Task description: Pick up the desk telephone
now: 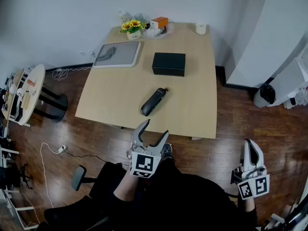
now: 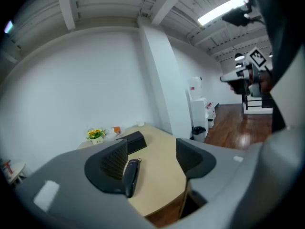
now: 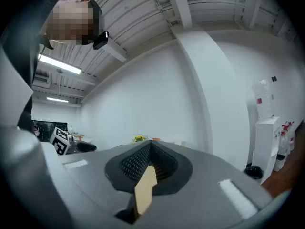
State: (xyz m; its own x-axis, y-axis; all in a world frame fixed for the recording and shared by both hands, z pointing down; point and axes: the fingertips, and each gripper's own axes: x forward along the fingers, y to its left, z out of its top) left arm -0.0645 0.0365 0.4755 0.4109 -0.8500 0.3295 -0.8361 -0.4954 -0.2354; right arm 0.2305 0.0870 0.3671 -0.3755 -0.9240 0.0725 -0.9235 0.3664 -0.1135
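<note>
On pale wooden desk (image 1: 192, 95), slim rounded black handset (image 1: 153, 101), left gripper (image 1: 157, 127) fingers apart, right gripper (image 1: 251, 146) fingers together

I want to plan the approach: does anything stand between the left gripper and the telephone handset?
Nothing visible does. The open left gripper faces the telephone handset across bare table.

Right gripper (image 3: 150, 149): jaws drawn together, tips meeting, a tan sliver (image 3: 145, 190) low in the slit. Beyond: yellow flowers (image 3: 139, 138), white wall (image 3: 157, 94). Right: water dispenser (image 3: 267, 128). Left: marker cube (image 3: 59, 140). Overhead: strip light (image 3: 59, 65).
</note>
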